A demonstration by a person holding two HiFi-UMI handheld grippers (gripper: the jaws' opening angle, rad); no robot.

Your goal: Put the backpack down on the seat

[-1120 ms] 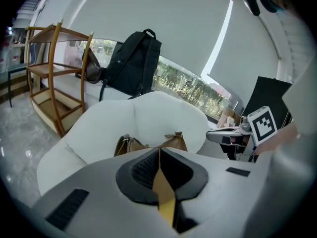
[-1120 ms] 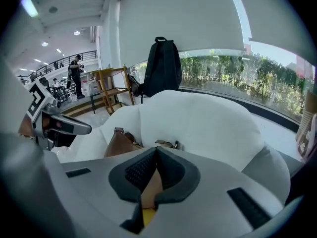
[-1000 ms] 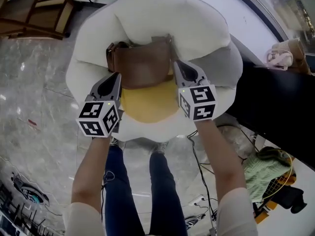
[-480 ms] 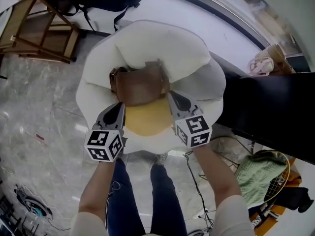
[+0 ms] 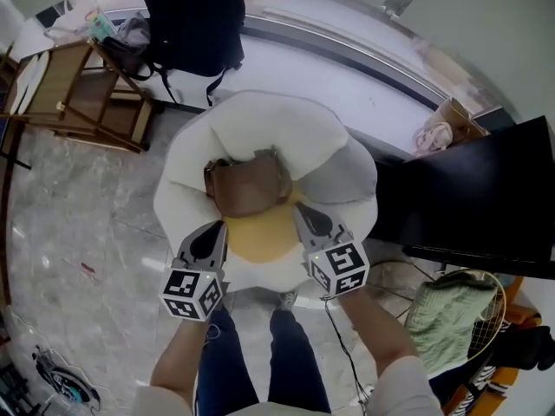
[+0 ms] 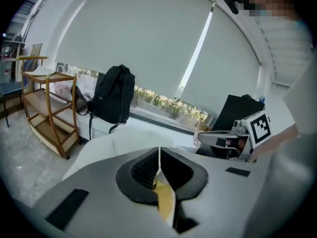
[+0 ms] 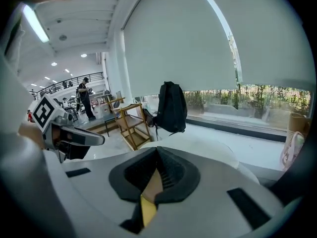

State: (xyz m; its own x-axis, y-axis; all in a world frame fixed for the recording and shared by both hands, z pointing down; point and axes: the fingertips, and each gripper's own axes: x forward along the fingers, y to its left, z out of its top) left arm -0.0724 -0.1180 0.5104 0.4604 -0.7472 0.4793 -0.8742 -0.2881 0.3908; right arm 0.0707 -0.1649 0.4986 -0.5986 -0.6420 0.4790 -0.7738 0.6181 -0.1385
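Closest in, the person's 2 legs [image 5: 260, 367] stand on the marble floor [image 5: 78, 232] at the front edge of a white armchair [image 5: 260, 120]. Just above them in the head view, the left gripper [image 5: 220, 224] and the right gripper [image 5: 297, 208] are held side by side over the yellow seat cushion [image 5: 264, 232]. Each gripper's own view shows its 2 jaws pressed together with nothing held between them, only a sliver of yellow cushion visible below. Beyond their tips, the brown backpack [image 5: 249, 185] lies on the seat, leaning against the white backrest. It sits between the 2 grippers' lines and just past them, its near corners close to the tips, and neither gripper has hold of it. Farther off, a wooden shelf rack [image 5: 78, 94] stands to the left, a black panel [image 5: 468, 198] to the right, and a black backpack [image 5: 192, 20] rests on the window ledge.
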